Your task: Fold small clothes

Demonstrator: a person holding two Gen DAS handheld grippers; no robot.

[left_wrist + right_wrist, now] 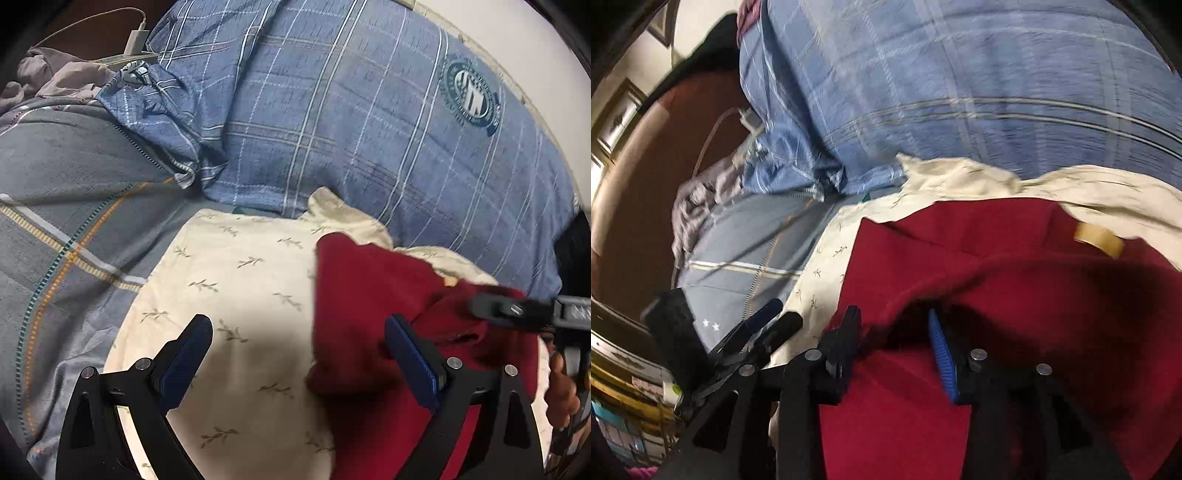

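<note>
Evidently a fold of the red garment (960, 251) on the cream cloth (236, 280) was just released, the right gripper (894, 354) part-open over it, the left gripper (299, 354) wide and empty; smoothing was judged next.

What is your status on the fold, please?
Left gripper open, empty. Right gripper open over red garment. Garment rumpled on cream cloth. Nothing in the way.

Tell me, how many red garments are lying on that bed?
1. The red garment lies on the cream leaf-print cloth, under both grippers. More could be hidden beneath it or outside the views.
</note>
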